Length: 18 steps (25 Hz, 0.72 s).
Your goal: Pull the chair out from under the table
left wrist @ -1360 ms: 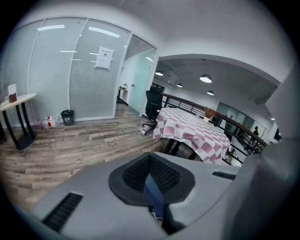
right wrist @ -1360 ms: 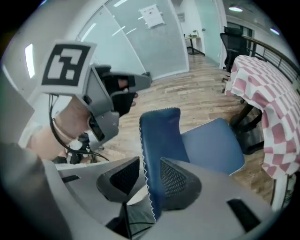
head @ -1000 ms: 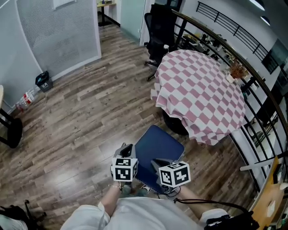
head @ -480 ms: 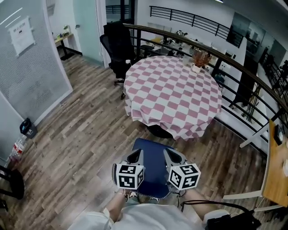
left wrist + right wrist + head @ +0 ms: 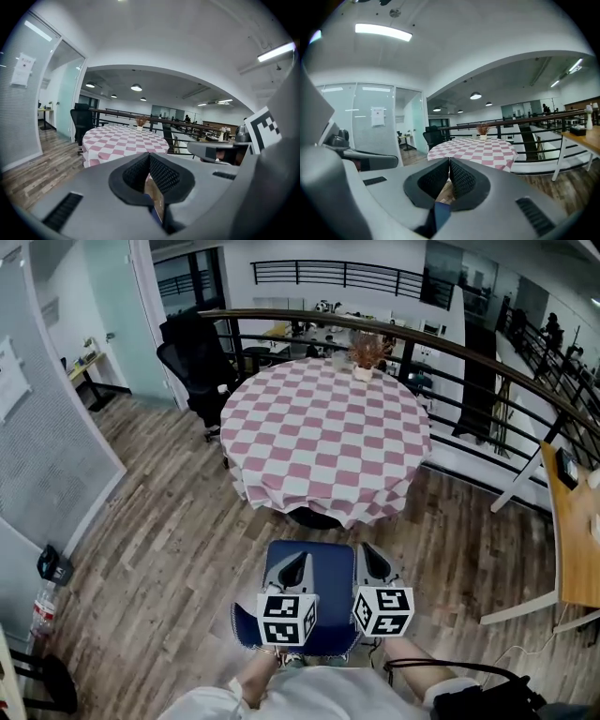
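The left gripper points forward, almost level, over the blue chair seat. Its jaws are pressed together on nothing. The right gripper is just beside it at 3 o'clock, jaws pressed together and empty too. The chair stands at 6 o'clock of the checkered round table, near the cloth's edge. Its legs are hidden under the seat, and the grippers' marker cubes cover its near edge.
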Motion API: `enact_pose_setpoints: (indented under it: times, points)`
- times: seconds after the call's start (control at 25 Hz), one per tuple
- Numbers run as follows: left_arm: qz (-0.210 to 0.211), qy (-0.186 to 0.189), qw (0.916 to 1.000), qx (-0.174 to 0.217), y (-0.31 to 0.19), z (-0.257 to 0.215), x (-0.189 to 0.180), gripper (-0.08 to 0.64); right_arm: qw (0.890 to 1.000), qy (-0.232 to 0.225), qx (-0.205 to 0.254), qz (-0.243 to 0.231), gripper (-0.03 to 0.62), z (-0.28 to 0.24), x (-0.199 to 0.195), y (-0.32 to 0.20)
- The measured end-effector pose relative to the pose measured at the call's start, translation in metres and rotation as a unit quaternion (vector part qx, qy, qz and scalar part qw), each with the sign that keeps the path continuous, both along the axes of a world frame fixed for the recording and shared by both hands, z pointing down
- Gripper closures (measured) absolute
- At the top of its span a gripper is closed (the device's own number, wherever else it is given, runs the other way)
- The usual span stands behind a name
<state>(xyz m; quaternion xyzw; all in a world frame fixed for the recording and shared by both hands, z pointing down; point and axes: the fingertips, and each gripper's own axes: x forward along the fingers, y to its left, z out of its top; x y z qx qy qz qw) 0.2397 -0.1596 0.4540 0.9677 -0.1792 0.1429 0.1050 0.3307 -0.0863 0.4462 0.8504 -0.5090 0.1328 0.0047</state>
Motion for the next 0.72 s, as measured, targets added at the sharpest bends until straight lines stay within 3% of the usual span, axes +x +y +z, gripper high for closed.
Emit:
enact_pose_setpoints:
  times: [0.32,0.72]
  points:
    - [0.003,-0.005,1.0000,0.004,0.006,0.011,0.011,0.561,0.999,-0.005,-0.012,0.030,0.572,0.017,0.005,0.000]
    - [-0.016,0.002,0.9998,-0.010,-0.008,0.015,0.013,0.561,0.999,0.000,-0.031,0.014,0.574,0.018,0.007,-0.014]
